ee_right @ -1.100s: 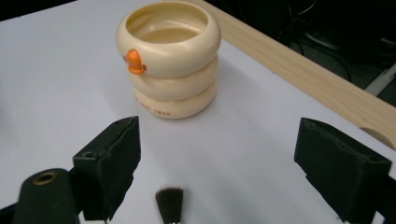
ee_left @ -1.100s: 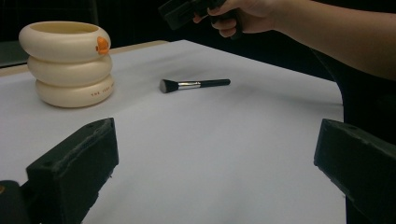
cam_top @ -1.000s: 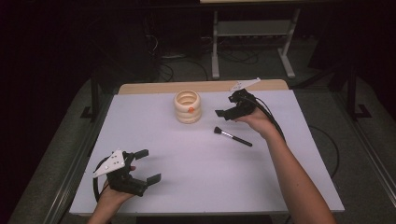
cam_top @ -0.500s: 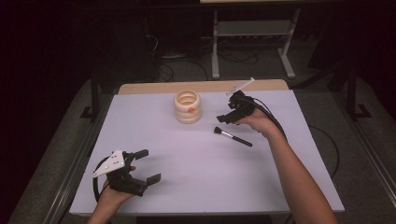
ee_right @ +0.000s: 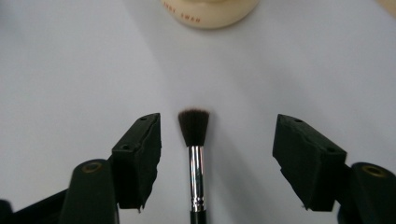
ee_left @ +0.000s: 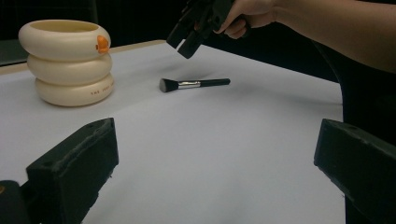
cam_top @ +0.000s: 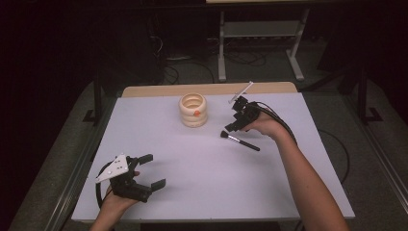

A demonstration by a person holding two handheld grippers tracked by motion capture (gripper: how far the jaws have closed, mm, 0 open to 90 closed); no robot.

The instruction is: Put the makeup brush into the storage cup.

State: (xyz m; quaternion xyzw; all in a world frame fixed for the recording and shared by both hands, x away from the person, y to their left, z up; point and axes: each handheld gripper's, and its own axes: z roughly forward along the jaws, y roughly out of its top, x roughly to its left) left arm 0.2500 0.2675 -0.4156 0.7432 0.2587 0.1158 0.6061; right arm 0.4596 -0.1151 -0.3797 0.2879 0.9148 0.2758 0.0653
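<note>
Black-handled makeup brush point(cam_top: 239, 141) lay flat on white table cover point(cam_top: 202, 178) near cream ringed holder point(cam_top: 193, 109), long axis running up between wide-open, empty jaws of right gripper point(ee_right: 215, 158) poised above; left gripper point(cam_top: 144, 171), likewise spread and empty, well apart.

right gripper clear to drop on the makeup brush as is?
Probably yes. The right gripper hangs above the makeup brush with its jaws open on either side of the ferrule, nothing between them. The cream ring holder stands apart, beyond the bristles.
</note>
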